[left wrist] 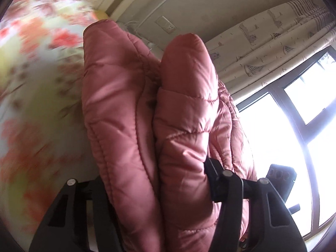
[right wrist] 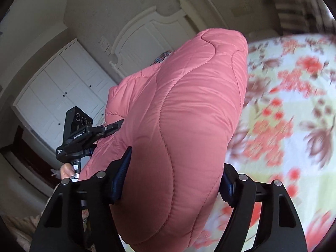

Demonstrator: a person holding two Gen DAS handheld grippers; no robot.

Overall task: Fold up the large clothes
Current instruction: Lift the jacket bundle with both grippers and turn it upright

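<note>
Pink quilted jacket (right wrist: 178, 130), bunched in thick folds, held raised above the floral bed (right wrist: 294, 115). Left tongs (left wrist: 159, 191) clenched on its folds. Right tongs (right wrist: 170, 180) likewise clenched on the jacket. Bed blurred in both views.

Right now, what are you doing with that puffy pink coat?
A person is folding a pink puffer jacket over a bed with a flowery sheet. Each hand holds a claw, and both are clamped on the jacket: the left claw grips bunched folds, the right claw grips a thick padded part. The jacket is lifted, not lying flat.
</note>
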